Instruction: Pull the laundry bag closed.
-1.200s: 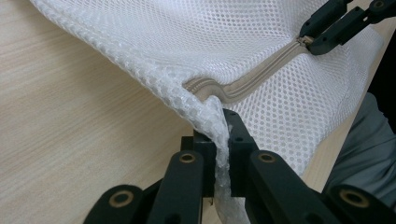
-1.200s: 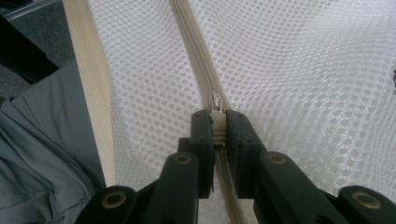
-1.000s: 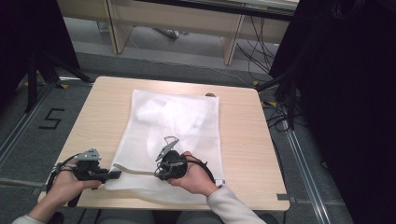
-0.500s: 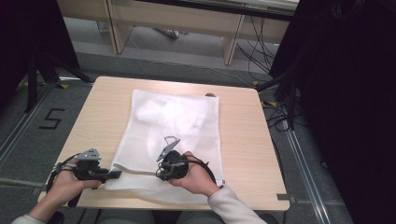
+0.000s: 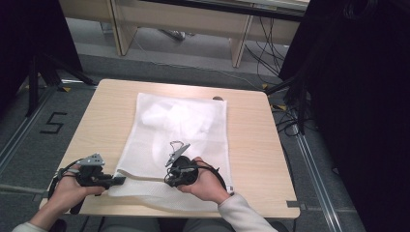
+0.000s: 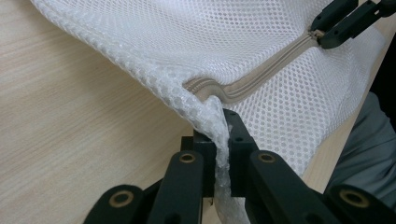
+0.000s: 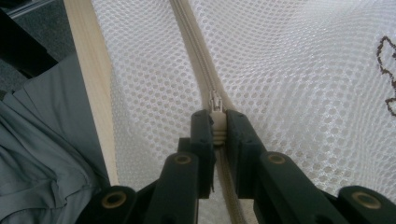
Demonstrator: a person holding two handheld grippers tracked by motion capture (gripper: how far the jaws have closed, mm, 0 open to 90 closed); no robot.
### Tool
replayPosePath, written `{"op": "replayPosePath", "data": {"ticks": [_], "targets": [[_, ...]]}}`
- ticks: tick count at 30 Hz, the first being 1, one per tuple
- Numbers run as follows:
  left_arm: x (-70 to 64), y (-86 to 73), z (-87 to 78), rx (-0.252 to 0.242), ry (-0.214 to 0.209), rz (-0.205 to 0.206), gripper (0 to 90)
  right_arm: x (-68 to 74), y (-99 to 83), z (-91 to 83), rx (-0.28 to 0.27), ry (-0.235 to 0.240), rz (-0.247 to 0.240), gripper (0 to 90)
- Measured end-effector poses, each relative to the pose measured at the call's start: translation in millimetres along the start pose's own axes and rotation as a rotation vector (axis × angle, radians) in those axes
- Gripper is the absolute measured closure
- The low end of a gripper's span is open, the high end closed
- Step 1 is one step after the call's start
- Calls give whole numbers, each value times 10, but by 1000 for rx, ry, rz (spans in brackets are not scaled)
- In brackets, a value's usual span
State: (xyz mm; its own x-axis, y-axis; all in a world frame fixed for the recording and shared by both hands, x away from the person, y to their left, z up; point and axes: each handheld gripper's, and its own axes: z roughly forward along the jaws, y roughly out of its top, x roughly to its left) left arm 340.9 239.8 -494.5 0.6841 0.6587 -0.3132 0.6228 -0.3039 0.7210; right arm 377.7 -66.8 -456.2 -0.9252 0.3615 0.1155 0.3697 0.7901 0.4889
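A white mesh laundry bag (image 5: 183,121) with pale cloth inside lies flat on the wooden table (image 5: 251,145). Its beige zipper (image 6: 261,74) runs along the near edge. My left gripper (image 5: 121,180) is at the bag's near left corner, and in the left gripper view it (image 6: 217,135) is shut on a bunched fold of mesh (image 6: 205,107). My right gripper (image 5: 167,180) is at mid-zipper. In the right gripper view it (image 7: 216,128) is shut on the zipper pull (image 7: 215,109), with the zipper (image 7: 194,46) running on ahead. The left gripper view also has the right gripper (image 6: 322,35) at top right.
The table's near edge (image 7: 88,70) lies just beside the zipper, with the person's grey trousers (image 7: 37,140) below it. Bare wood (image 5: 106,116) lies left and right of the bag. Desk legs and cables (image 5: 270,72) stand on the floor beyond the table.
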Motion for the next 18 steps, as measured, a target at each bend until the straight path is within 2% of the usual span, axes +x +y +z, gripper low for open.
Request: {"op": "replayPosePath", "data": {"ticks": [1,2,4,5,18], "targets": [[-5,-1,2,-6,10,4,856,2,-4,0,1,-5,4,824],[0,3,-4,1,3,2,856,2,-7,1,3,-7,3,824],[-6,-4,9,-20,4,-2,856,3,-10,-4,3,0,4,824],[0,4,-3,5,5,4,856,4,-10,-4,-1,-3,4,824],[5,2,3,3,-1,-1,856,-18,-63,-54,3,-2,10,824]]}}
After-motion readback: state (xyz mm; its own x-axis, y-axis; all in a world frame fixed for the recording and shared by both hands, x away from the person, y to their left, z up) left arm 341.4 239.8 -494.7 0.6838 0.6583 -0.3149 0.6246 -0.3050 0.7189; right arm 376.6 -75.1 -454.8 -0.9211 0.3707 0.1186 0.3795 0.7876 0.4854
